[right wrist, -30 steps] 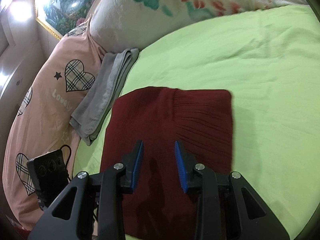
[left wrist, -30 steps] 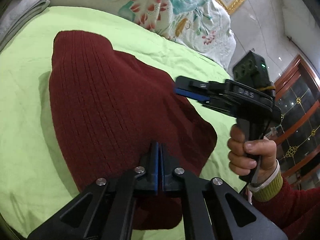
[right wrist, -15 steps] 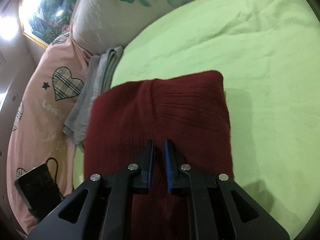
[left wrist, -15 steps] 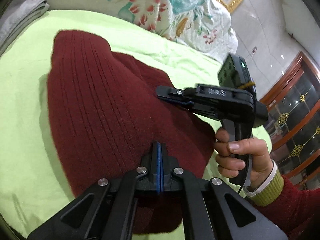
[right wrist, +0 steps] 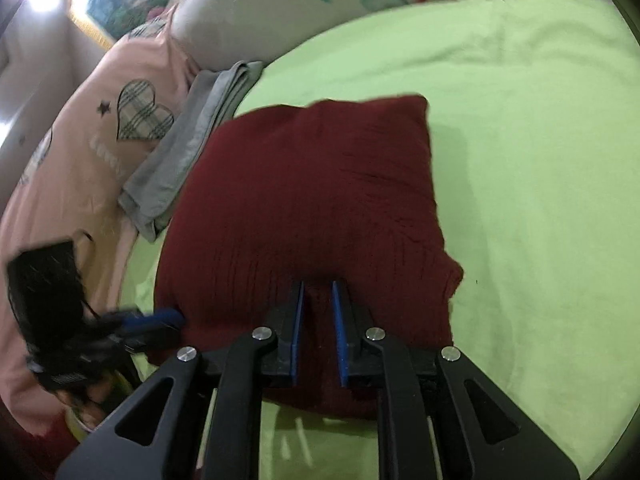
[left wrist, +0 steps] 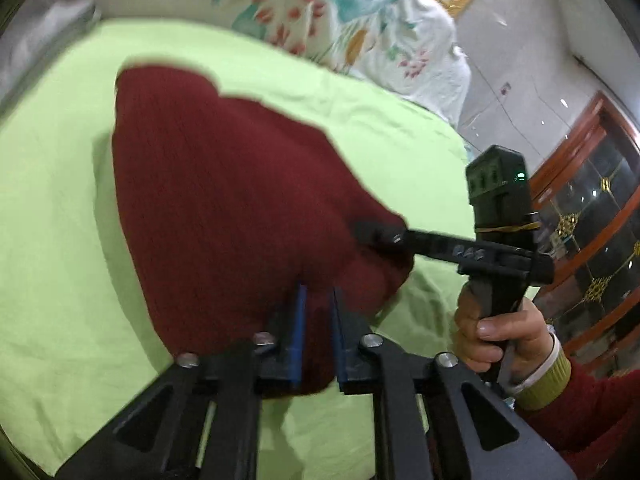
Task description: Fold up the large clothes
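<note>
A dark red knitted sweater [left wrist: 224,200] lies folded on the green bed sheet [left wrist: 52,240]. My left gripper [left wrist: 318,320] stands at its near edge, blue pads slightly apart with a fold of red fabric filling the gap. My right gripper [right wrist: 318,320] holds the same near edge further right. Its jaws are opening a little, and the sweater [right wrist: 312,200] is still pinched between the pads. In the left wrist view the right gripper [left wrist: 376,236] bites into the bunched right corner, held by a hand [left wrist: 492,328]. The left gripper [right wrist: 168,316] shows blurred at the sweater's left edge.
A folded grey garment [right wrist: 192,148] lies just left of the sweater, against a pink quilt with checked hearts [right wrist: 80,152]. Floral pillows [left wrist: 360,20] line the head of the bed. A wooden glass cabinet [left wrist: 592,216] stands beyond the bed's right side. Bare green sheet [right wrist: 520,160] spreads to the right.
My right gripper came down from above the sweater and closed on its near edge. My left jaws, pressed together before, now have fabric between them. The near edge is bunched up.
</note>
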Motion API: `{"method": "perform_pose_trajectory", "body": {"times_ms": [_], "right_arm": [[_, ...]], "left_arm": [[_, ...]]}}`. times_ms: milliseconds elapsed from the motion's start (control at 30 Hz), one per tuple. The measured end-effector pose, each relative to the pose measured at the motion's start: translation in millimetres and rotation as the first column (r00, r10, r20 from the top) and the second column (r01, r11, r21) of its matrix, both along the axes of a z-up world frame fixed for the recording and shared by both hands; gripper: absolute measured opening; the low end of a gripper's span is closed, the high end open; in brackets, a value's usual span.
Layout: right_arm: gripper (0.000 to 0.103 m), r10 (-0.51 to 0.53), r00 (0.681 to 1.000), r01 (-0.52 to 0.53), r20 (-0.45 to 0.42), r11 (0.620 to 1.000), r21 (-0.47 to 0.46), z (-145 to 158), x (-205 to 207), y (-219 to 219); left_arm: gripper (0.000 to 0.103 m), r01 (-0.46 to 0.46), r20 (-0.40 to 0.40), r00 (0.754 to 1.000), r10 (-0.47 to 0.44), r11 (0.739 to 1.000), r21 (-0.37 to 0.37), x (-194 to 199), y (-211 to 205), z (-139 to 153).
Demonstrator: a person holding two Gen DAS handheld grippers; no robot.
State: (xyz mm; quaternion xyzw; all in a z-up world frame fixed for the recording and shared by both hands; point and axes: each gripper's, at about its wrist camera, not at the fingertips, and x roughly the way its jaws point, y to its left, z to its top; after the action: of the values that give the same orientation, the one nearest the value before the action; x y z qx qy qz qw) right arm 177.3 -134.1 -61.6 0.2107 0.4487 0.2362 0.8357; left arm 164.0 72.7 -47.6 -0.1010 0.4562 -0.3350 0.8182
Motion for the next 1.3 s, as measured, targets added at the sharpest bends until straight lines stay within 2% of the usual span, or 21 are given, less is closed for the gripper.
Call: {"method": "perform_pose_trajectory", "body": {"times_ms": [100, 233, 333, 400, 467, 500, 567, 633, 733, 800, 867, 933, 1000, 1100, 1200, 1300], "right_arm": [[0.014, 0.003, 1.000, -0.003, 0.012, 1.000, -0.004, -3.4, 0.3, -0.3], [0.015, 0.004, 1.000, -0.004, -0.006, 1.000, -0.008, 5.8, -0.8, 2.8], [0.018, -0.014, 1.000, 0.013, 0.027, 0.999, 0.030, 27.4, 3.9, -3.3], [0.019, -0.048, 0.998, 0.047, 0.041, 0.999, 0.027, 39.0, 17.2, -9.7], [0.020, -0.080, 0.996, 0.080, 0.046, 0.997, 0.012, 46.0, 38.5, -14.6], [0.020, -0.086, 0.995, 0.085, 0.042, 0.996, 0.025, 46.9, 49.6, -15.4], [0.020, -0.074, 0.997, 0.073, 0.016, 0.996, 0.056, 44.2, 74.5, -11.6], [0.020, -0.077, 0.997, 0.077, 0.009, 0.997, 0.030, 40.5, 88.5, -5.4], [0.020, -0.109, 0.992, 0.108, -0.056, 0.994, -0.015, 13.6, 111.2, -1.5], [0.017, -0.145, 0.987, 0.143, -0.066, 0.989, -0.029, -1.6, 116.1, -6.8], [0.016, -0.175, 0.982, 0.178, -0.065, 0.983, 0.043, -12.7, 114.7, -19.0], [0.017, -0.183, 0.981, 0.186, -0.061, 0.982, 0.041, -9.0, 112.0, -20.9], [0.020, -0.180, 0.983, 0.182, -0.041, 0.983, 0.037, 1.6, 102.4, -20.9], [0.020, -0.152, 0.988, 0.151, 0.010, 0.985, 0.088, 28.0, 70.9, -20.9], [0.027, -0.097, 0.994, 0.091, 0.056, 0.990, 0.104, 41.6, 36.9, -14.8], [0.031, -0.034, 0.997, 0.027, 0.062, 0.993, 0.118, 38.4, 5.2, -4.7]], "left_arm": [[0.001, -0.019, -0.061, 0.998, 0.015, 0.997, -0.077, 8.1, 9.8, -13.0], [0.001, -0.021, -0.010, 1.000, 0.022, 1.000, 0.011, 1.5, 0.7, -4.7], [0.001, -0.031, 0.025, 0.999, 0.030, 0.999, 0.024, -3.3, -0.7, 15.7], [0.010, -0.033, 0.071, 0.997, 0.032, 0.999, 0.013, -10.7, 2.0, 34.0], [0.024, -0.045, 0.112, 0.993, 0.045, 0.999, -0.007, -9.8, 4.8, 48.7], [0.024, -0.053, 0.122, 0.991, 0.055, 0.998, -0.020, -6.2, 6.8, 53.4], [0.024, -0.069, 0.120, 0.990, 0.072, 0.997, -0.023, 2.3, 8.8, 53.7], [0.022, -0.076, 0.083, 0.994, 0.077, 0.997, -0.010, 12.1, 7.4, 43.0], [0.018, -0.069, 0.064, 0.996, 0.069, 0.998, -0.011, 15.1, 8.1, 30.0], [0.015, -0.067, 0.053, 0.996, 0.068, 0.997, -0.025, 19.3, 7.0, 26.6], [0.011, -0.070, 0.040, 0.997, 0.071, 0.997, -0.027, 24.1, 5.6, 23.6], [0.011, -0.070, 0.042, 0.997, 0.071, 0.997, -0.021, 25.9, 4.8, 24.7], [0.011, -0.082, 0.044, 0.996, 0.083, 0.996, -0.024, 25.9, 6.5, 28.8], [0.014, -0.092, 0.065, 0.993, 0.096, 0.994, -0.050, 12.0, 16.2, 39.5], [0.015, -0.031, 0.096, 0.995, 0.039, 0.996, -0.083, -8.4, 16.4, 47.1], [0.017, 0.026, 0.109, 0.994, -0.022, 0.999, -0.035, -19.8, 0.7, 41.4]]}}
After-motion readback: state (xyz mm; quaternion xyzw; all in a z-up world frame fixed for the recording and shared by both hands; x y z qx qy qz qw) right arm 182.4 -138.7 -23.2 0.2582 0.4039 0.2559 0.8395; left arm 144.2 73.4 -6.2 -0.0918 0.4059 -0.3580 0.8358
